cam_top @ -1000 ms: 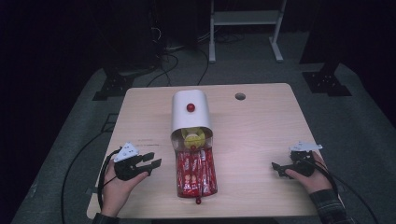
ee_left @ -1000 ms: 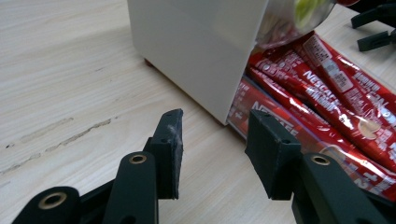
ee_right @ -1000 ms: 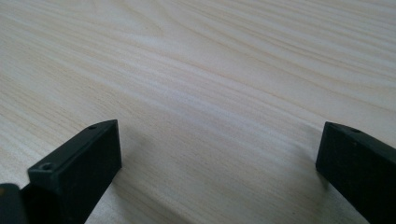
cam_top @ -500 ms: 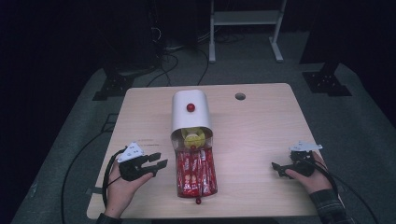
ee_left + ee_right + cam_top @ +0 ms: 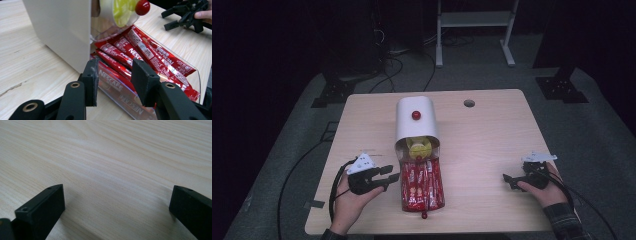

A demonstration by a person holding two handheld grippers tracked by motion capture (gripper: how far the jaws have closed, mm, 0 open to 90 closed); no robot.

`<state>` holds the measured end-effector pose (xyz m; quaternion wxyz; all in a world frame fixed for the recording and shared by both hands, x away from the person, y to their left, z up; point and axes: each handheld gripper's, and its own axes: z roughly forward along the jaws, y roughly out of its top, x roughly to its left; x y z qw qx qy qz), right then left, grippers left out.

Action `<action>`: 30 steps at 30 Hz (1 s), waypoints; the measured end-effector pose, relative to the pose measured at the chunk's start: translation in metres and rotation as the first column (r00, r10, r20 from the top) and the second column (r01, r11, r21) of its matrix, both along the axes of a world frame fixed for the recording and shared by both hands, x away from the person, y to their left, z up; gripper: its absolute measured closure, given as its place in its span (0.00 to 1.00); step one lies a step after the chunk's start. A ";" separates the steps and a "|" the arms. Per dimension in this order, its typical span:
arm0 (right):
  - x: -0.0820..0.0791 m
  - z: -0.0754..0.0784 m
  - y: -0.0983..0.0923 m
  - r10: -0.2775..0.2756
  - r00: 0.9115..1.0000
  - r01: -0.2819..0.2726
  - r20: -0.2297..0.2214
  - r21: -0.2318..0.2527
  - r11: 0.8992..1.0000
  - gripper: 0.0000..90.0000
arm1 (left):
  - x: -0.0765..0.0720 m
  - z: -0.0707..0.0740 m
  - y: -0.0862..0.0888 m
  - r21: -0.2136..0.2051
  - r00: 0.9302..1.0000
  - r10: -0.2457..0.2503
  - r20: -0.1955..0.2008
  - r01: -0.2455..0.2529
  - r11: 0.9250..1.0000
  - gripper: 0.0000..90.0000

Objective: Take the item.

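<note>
Left claw closing in on the coffee tray

My left gripper (image 5: 388, 176) sits part-open, nothing pinched, jaws just beside the clear tray (image 5: 125, 100) of red coffee sticks (image 5: 421, 184) pulled from the white housing (image 5: 414, 120); my right gripper (image 5: 512, 179) rests wide open on the table (image 5: 492, 130).
</note>
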<state>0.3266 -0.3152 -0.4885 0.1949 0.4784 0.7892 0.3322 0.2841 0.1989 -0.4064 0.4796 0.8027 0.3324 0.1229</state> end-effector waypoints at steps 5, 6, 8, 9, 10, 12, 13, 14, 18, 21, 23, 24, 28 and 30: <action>0.000 0.000 0.000 0.000 1.000 0.000 0.000 0.000 1.000 0.00 | 0.000 0.000 -0.008 -0.002 1.000 -0.019 0.000 0.019 1.000 0.64; 0.000 0.000 0.000 0.000 1.000 0.000 0.000 0.000 1.000 0.00 | 0.000 -0.001 -0.011 0.001 1.000 -0.026 -0.001 0.026 1.000 0.64; 0.000 0.000 0.000 0.000 1.000 0.000 0.000 0.000 1.000 0.00 | 0.000 -0.001 -0.013 -0.005 1.000 -0.027 0.000 0.027 1.000 0.64; 0.000 0.000 0.000 0.000 1.000 0.000 0.000 0.000 1.000 0.00 | 0.000 -0.001 -0.014 -0.001 0.999 -0.032 -0.002 0.032 0.999 0.64; 0.000 0.000 0.000 0.000 1.000 0.000 0.000 0.000 1.000 0.00 | 0.000 -0.001 -0.015 -0.001 0.999 -0.034 -0.001 0.034 0.999 0.64; 0.000 0.000 0.000 0.000 1.000 0.000 0.000 0.000 1.000 0.00 | 0.001 -0.002 -0.018 0.003 0.999 -0.040 -0.001 0.040 0.999 0.63; 0.000 0.000 0.000 0.000 1.000 0.000 0.000 0.000 1.000 0.00 | 0.001 -0.002 -0.020 0.002 0.999 -0.042 -0.003 0.042 0.999 0.63; 0.000 0.000 0.000 0.000 1.000 0.000 0.000 0.000 1.000 0.00 | 0.001 -0.003 -0.021 0.002 0.999 -0.046 -0.005 0.046 0.999 0.63; 0.000 0.000 0.000 0.000 1.000 0.000 0.000 0.000 1.000 0.00 | 0.003 -0.003 -0.025 0.008 0.999 -0.054 -0.008 0.054 0.999 0.63; 0.000 0.000 0.000 0.000 1.000 0.000 0.000 0.000 1.000 0.00 | 0.004 -0.004 -0.029 0.010 0.998 -0.059 -0.012 0.060 0.998 0.63; 0.000 0.000 0.000 0.000 1.000 0.000 0.000 0.000 1.000 0.00 | 0.005 -0.006 -0.032 0.011 0.998 -0.062 -0.015 0.062 0.998 0.63; 0.000 0.000 0.000 0.000 1.000 0.000 0.000 0.000 1.000 0.00 | 0.005 -0.006 -0.033 0.014 0.998 -0.064 -0.013 0.064 0.998 0.63; 0.000 0.000 0.000 0.000 1.000 0.000 0.000 0.000 1.000 0.00 | 0.006 -0.008 -0.037 0.023 0.998 -0.068 -0.017 0.068 0.997 0.63; 0.000 0.000 0.000 0.000 1.000 0.000 0.000 0.000 1.000 0.00 | 0.006 -0.009 -0.038 0.023 0.998 -0.065 -0.020 0.065 0.998 0.63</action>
